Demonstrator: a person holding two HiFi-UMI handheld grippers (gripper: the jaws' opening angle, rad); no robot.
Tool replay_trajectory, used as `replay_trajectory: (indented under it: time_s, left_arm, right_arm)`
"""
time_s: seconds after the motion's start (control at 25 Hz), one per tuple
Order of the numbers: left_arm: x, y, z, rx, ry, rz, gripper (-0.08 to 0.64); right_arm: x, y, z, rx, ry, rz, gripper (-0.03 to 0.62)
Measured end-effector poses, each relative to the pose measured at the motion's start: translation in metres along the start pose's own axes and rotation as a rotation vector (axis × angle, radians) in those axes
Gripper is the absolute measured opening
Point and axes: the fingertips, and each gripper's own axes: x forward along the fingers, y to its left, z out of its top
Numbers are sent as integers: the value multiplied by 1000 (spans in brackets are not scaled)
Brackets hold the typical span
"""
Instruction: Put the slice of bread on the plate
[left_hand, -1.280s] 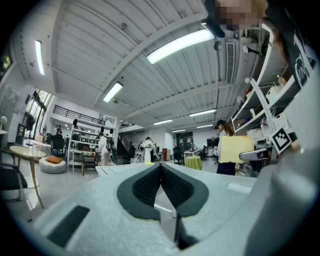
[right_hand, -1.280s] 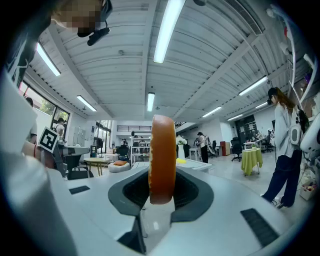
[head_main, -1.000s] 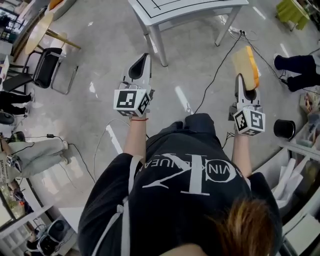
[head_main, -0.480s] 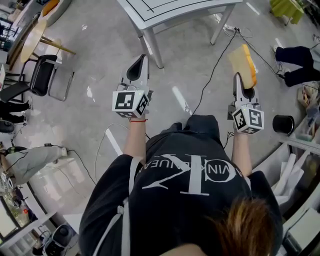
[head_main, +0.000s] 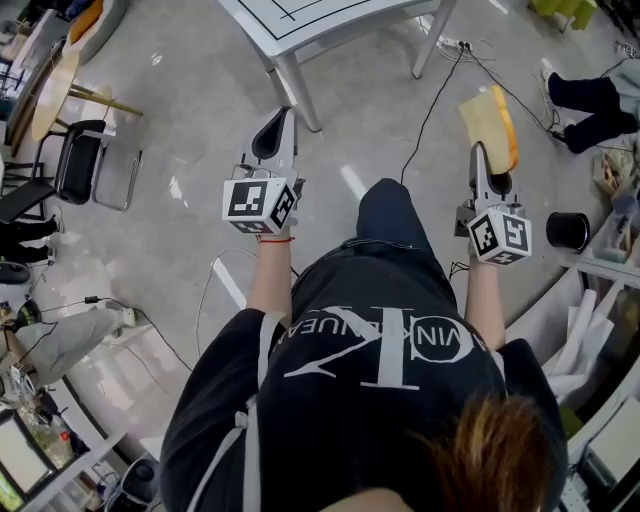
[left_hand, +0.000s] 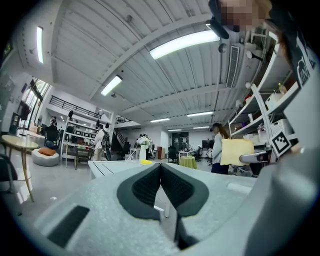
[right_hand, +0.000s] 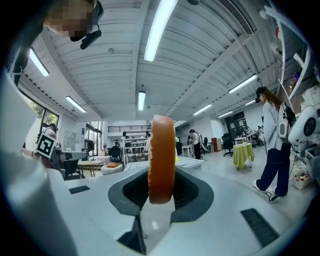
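We've got the white table (head_main: 300, 25) at twelve o'clock. At ten, our left gripper (head_main: 277, 128), jaws pressed together on nothing. At two, our right gripper (head_main: 483, 160) pinches the slice of bread (right_hand: 161, 160), on edge, in mid-air.

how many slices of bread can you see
1. The slice of bread stands on edge, clamped in the right gripper, held out over the floor. None other shows; more could lie outside the views.
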Motion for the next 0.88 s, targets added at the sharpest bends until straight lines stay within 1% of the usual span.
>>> replay_trajectory:
  time_s: [0.16,0.36,0.6,0.88]
  left_arm:
    - [5,7,7,-22,-21,20,11]
    - [10,5,-1,-27,-2,17,11]
    - [25,25,-5,-47,8,39,11]
    - [78,39,4,-30,26,-6,11]
  right_arm:
    - [8,-2,7,-2,-4,8,97]
    - [19,-5,8,11,0,17,97]
    - [40,-6,4,33,6,22,97]
    - [82,-25,6,62,0,-3,97]
